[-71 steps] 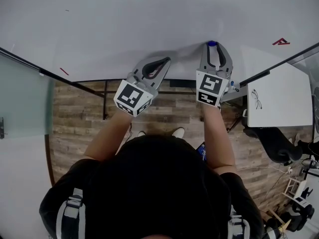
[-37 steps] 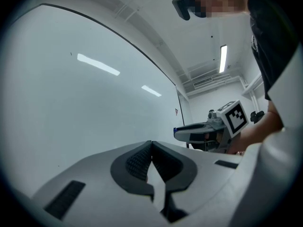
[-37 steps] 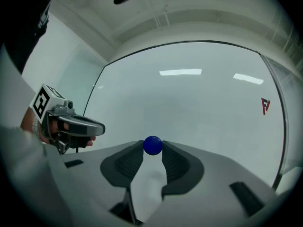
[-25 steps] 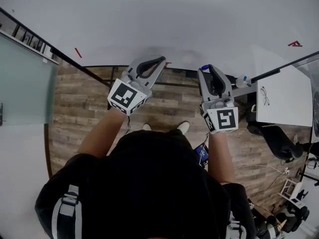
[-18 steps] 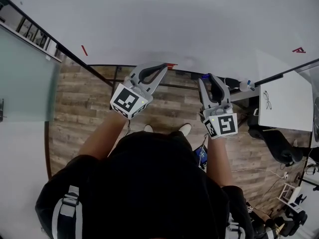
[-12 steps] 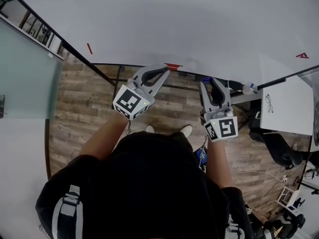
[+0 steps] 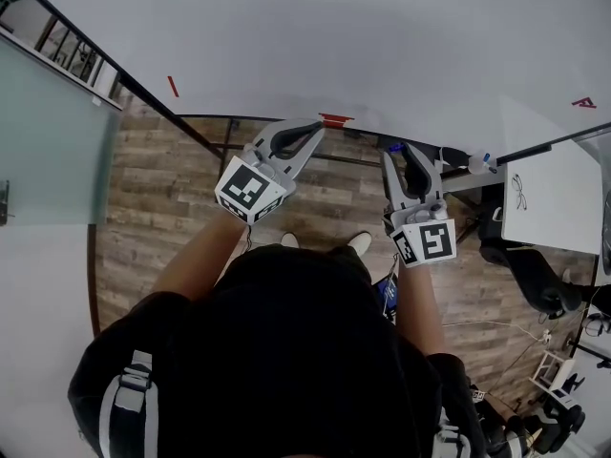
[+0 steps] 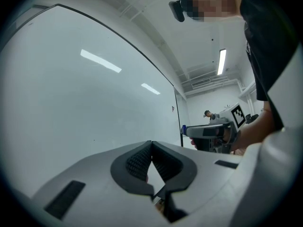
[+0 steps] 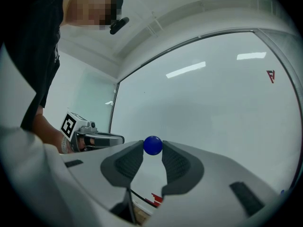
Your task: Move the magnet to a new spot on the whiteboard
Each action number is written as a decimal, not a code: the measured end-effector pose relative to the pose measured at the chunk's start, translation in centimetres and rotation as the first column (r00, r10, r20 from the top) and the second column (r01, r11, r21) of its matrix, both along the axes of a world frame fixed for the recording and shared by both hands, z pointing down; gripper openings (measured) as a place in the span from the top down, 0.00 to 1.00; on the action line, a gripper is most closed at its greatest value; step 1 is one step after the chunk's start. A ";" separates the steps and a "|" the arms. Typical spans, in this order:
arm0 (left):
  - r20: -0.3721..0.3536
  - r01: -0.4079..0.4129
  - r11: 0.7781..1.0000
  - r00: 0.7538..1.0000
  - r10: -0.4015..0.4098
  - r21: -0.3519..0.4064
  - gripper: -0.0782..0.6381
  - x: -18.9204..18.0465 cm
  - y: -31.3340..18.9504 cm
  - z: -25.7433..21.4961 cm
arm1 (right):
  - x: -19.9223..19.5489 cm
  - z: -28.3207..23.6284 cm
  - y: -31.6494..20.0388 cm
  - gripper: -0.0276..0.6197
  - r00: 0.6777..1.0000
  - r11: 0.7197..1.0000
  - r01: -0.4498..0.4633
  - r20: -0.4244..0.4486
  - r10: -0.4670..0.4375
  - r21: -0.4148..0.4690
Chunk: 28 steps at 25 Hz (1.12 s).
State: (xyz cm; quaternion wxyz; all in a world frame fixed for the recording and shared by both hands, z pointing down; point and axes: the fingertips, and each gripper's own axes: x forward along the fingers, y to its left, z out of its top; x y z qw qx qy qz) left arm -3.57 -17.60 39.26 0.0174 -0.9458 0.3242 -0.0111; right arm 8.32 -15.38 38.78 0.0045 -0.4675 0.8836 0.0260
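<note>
Magnet [image 9: 152, 145] gripped in right gripper [image 9: 152, 151] jaws, short of whiteboard's [image 9: 213, 103] lower edge; left gripper [image 8: 151, 144] jaws closed, empty.

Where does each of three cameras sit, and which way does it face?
Head view: on the person's head, facing steeply down; large white whiteboard ahead; shows head, forearms, left gripper, right gripper.
Left gripper view: on the left gripper, along its shut jaws beside the whiteboard; dark shirt at right.
Right gripper view: on the right gripper, towards the whiteboard past the small blue round magnet it clamps; dark shirt left.
Shared: each gripper view shows the other gripper.
</note>
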 end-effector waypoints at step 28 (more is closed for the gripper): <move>-0.027 0.131 0.988 0.991 -0.129 0.085 0.88 -5.7 -2.4 -2.6 | -5.5 -2.3 -3.3 0.77 0.999 0.996 -0.043 -0.027 0.045 0.082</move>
